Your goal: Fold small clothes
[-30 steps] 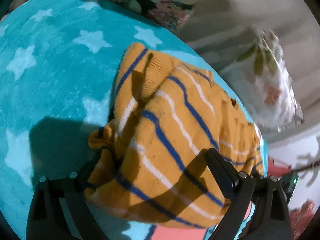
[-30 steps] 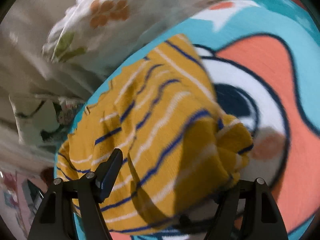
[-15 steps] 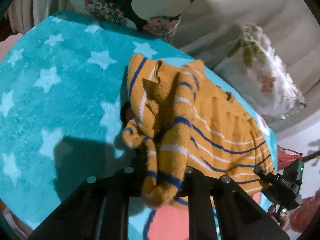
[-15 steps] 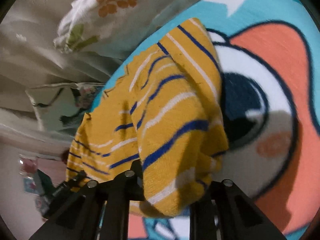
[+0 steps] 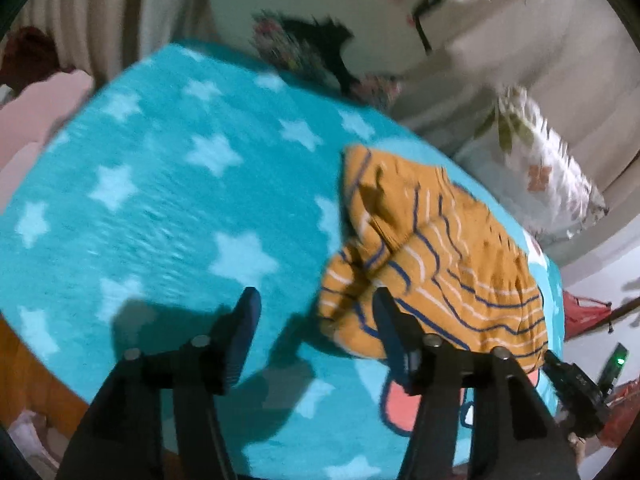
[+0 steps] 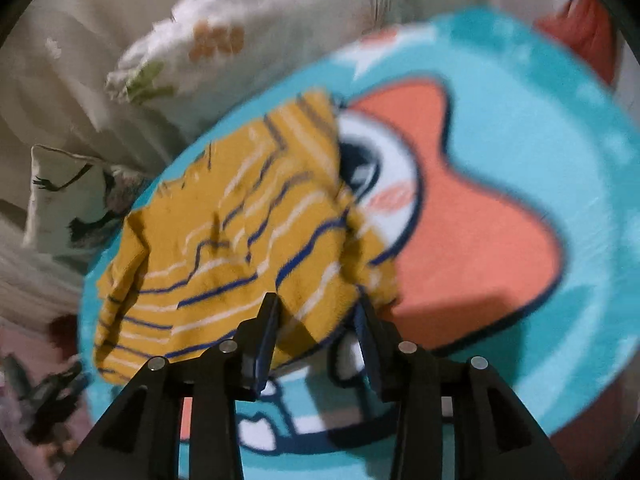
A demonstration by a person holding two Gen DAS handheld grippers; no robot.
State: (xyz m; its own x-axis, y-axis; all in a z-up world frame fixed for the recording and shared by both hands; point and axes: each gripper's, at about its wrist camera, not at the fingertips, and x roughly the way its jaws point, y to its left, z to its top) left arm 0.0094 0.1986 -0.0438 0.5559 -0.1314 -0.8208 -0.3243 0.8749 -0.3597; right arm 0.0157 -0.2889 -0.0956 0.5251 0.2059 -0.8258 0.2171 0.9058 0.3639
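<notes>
Yellow striped sweater (image 5: 432,264) is lying bunched at right on the teal star blanket (image 5: 168,200); left gripper (image 5: 316,312) and right gripper (image 6: 316,312) are hanging open, holding nothing.

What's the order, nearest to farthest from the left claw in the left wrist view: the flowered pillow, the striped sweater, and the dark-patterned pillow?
1. Striped sweater: just right of the left claw, lying on the star blanket.
2. Flowered pillow: beyond the sweater, far right.
3. Dark-patterned pillow: past the blanket's far edge, top centre.
</notes>
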